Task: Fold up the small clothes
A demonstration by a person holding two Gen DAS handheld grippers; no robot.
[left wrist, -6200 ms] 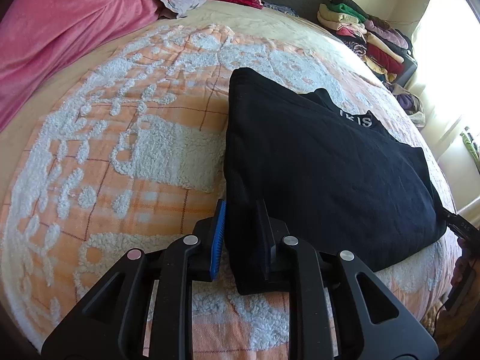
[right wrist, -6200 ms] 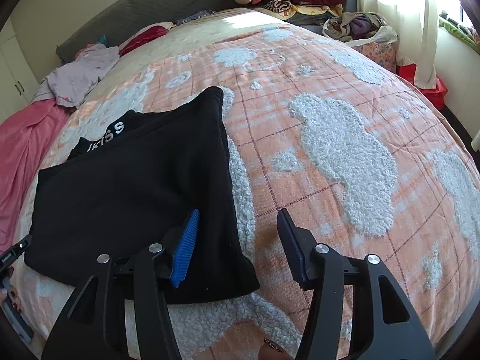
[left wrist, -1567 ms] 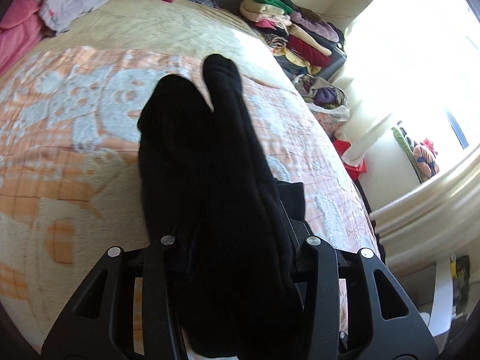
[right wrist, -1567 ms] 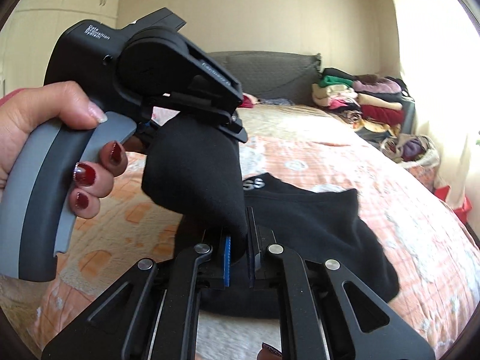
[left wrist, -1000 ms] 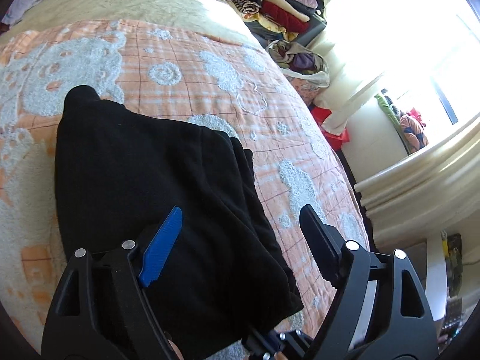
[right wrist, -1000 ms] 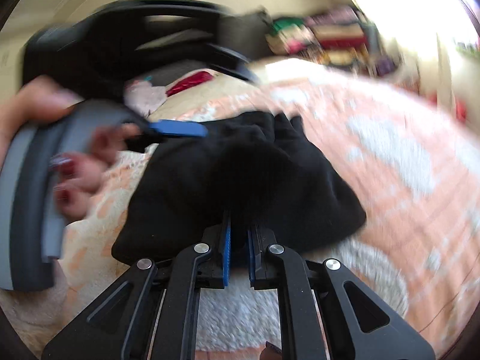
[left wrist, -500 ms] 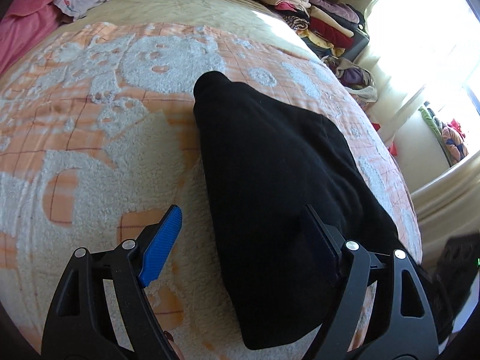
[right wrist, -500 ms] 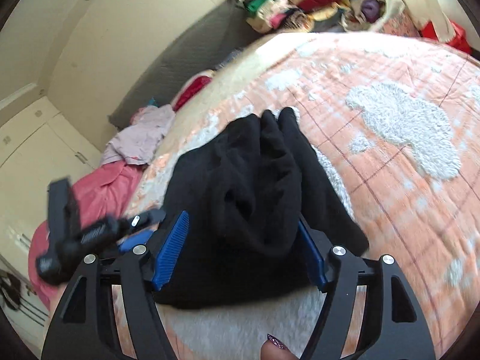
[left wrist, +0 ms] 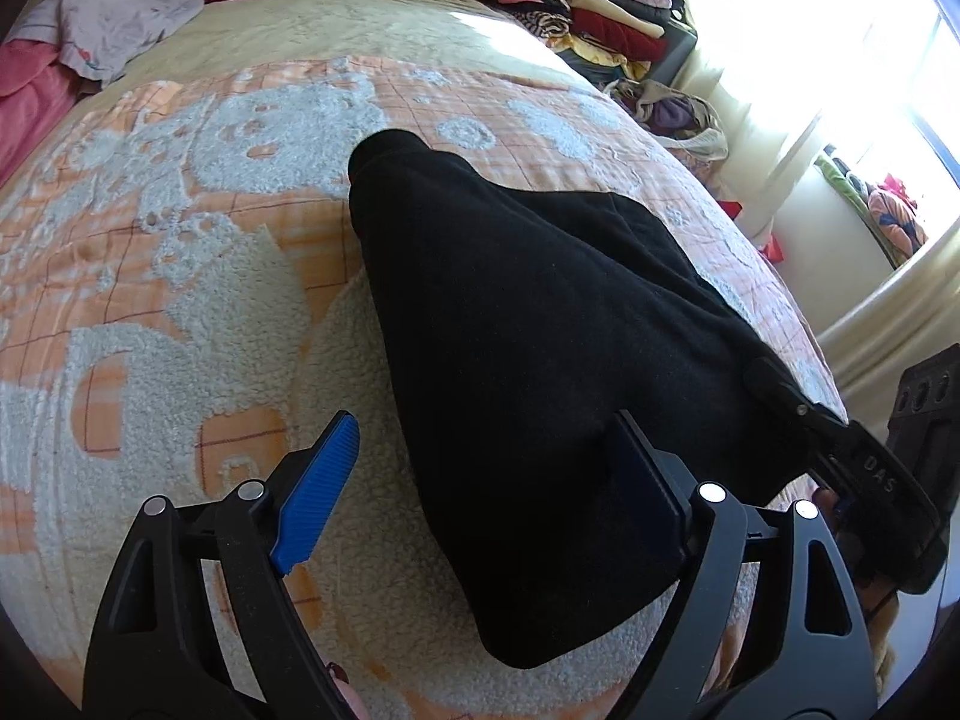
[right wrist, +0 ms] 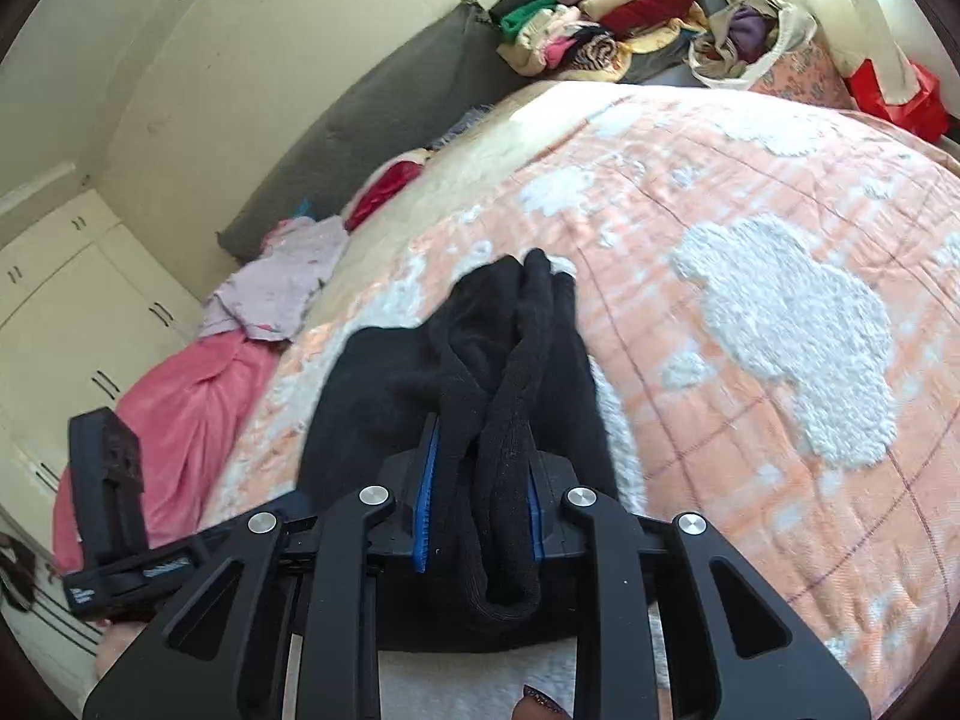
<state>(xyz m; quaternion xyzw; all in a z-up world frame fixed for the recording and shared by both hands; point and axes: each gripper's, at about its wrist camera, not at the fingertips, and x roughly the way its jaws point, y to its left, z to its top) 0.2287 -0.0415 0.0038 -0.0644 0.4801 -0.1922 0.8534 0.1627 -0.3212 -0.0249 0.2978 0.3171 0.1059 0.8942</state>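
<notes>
A black garment (left wrist: 540, 324) lies folded on the orange and white blanket (left wrist: 180, 276). My left gripper (left wrist: 486, 480) is open at the garment's near end, its left blue pad (left wrist: 318, 480) over the blanket and its right pad over the black cloth. In the right wrist view the garment (right wrist: 384, 396) lies bunched in thick folds. My right gripper (right wrist: 480, 498) is shut on a bundle of those folds (right wrist: 510, 480) at the near edge. The right gripper also shows at the right edge of the left wrist view (left wrist: 864, 468).
A pink blanket (right wrist: 180, 414) and a lilac garment (right wrist: 276, 282) lie at the bed's far left. A pile of folded clothes (left wrist: 576, 0) and a bag (right wrist: 750, 36) stand beyond the bed. A grey headboard cushion (right wrist: 384, 120) and white cupboards (right wrist: 60, 300) are behind.
My right gripper has closed on the garment's bunched folds; half a second ago it was open around them. My left gripper stays open and has barely moved.
</notes>
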